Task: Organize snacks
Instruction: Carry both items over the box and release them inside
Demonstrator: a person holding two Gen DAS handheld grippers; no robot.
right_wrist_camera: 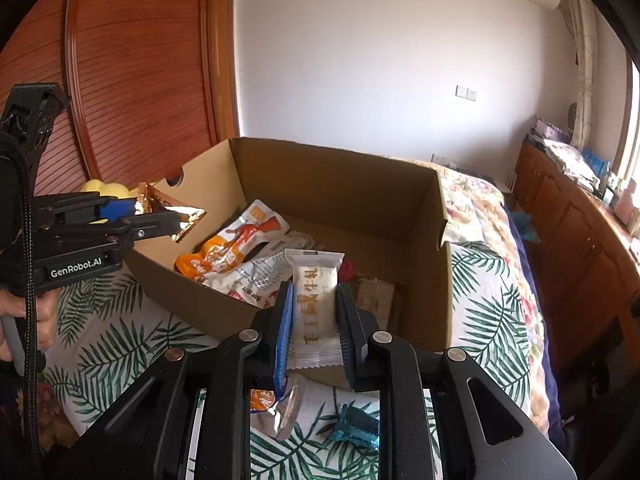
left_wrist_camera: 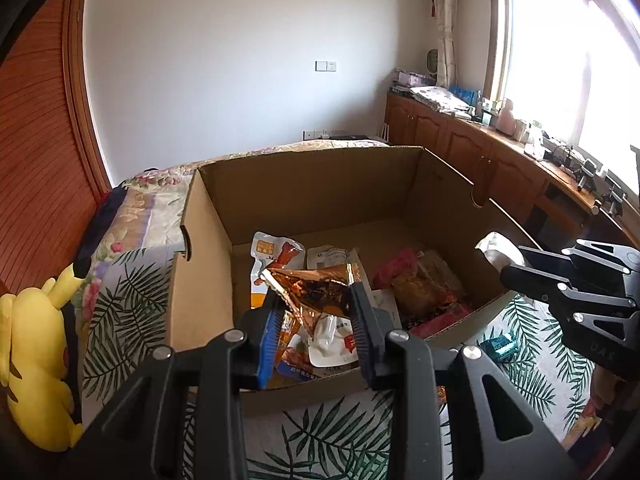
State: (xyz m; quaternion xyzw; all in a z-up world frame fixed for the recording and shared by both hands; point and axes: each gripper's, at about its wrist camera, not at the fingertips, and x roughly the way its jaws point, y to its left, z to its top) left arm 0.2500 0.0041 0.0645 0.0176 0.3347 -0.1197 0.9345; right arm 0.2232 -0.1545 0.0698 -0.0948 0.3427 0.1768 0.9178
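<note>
An open cardboard box (left_wrist_camera: 316, 184) stands on the bed and holds several snack packets (left_wrist_camera: 276, 256). My left gripper (left_wrist_camera: 316, 300) is shut on a shiny copper foil packet (left_wrist_camera: 316, 288), held over the box's near edge. In the right wrist view the left gripper (right_wrist_camera: 168, 220) shows at the left with the foil packet (right_wrist_camera: 176, 216) sticking out above the box's left wall (right_wrist_camera: 192, 280). My right gripper (right_wrist_camera: 314, 308) is shut on a white nougat packet (right_wrist_camera: 314, 300), just above the box's front wall. The right gripper (left_wrist_camera: 516, 264) shows at the right in the left wrist view.
The bed has a leaf-print sheet (left_wrist_camera: 332, 440). A teal wrapped candy (right_wrist_camera: 356, 426) and an orange-and-clear packet (right_wrist_camera: 276, 408) lie on the sheet in front of the box. A yellow plush toy (left_wrist_camera: 36, 364) lies left of the box. Wooden cabinets (left_wrist_camera: 472, 152) run along the window wall.
</note>
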